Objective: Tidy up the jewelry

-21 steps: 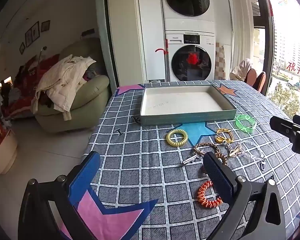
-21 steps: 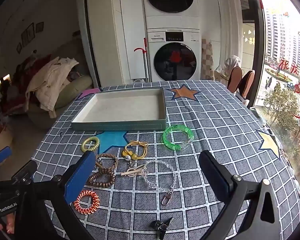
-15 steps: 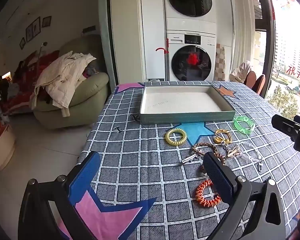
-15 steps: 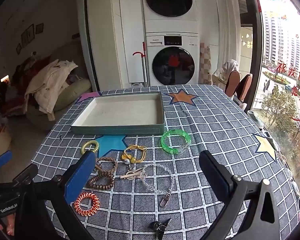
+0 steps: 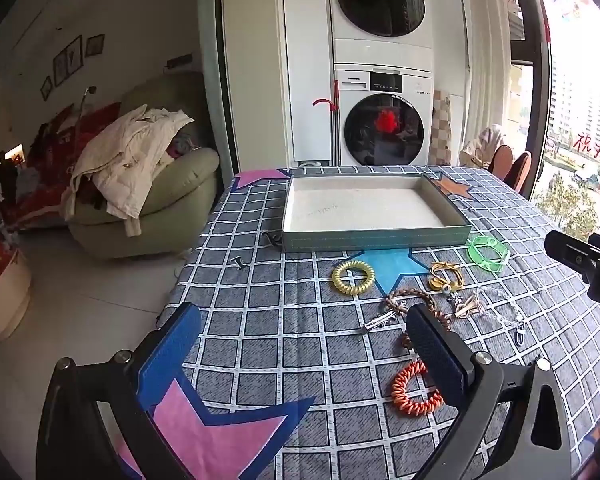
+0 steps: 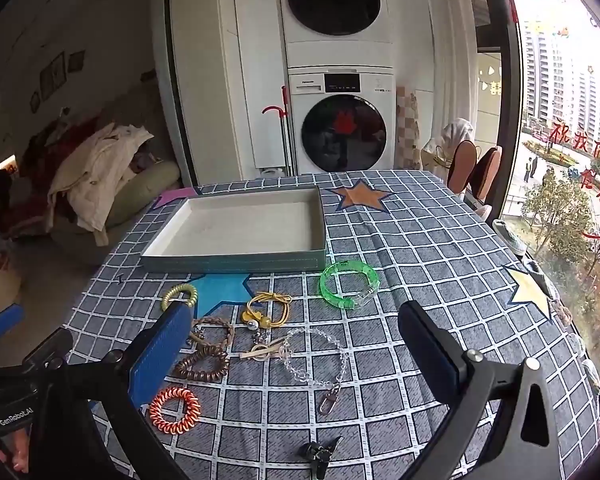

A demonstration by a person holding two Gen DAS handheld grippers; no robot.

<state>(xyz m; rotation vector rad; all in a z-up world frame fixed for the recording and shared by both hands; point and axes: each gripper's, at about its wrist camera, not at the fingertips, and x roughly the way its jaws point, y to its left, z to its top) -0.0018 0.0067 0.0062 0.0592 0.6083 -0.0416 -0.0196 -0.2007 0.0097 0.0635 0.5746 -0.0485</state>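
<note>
An empty grey-green tray (image 5: 374, 237) (image 6: 236, 259) with a white floor sits on the checked tablecloth. In front of it lie a yellow coil hair tie (image 5: 353, 277) (image 6: 179, 295), a green bangle (image 5: 488, 253) (image 6: 349, 284), a yellow cord tie (image 5: 445, 276) (image 6: 267, 309), a braided bracelet (image 5: 410, 300) (image 6: 212, 330), a brown coil tie (image 6: 201, 366), a clear bead bracelet (image 6: 315, 356) and an orange coil tie (image 5: 416, 388) (image 6: 175, 405). My left gripper (image 5: 300, 360) is open and empty above the near left of the table. My right gripper (image 6: 296, 360) is open and empty above the bead bracelet.
A black clip (image 6: 320, 450) lies near the front edge, and small dark clips (image 5: 240, 263) lie left of the tray. The table's left edge drops to the floor by a green armchair (image 5: 148, 200). Stacked washing machines (image 6: 340, 120) stand behind.
Both grippers have drawn back and risen slightly, so the table and jewelry sit a little farther off in view. Nothing on the table has moved.
</note>
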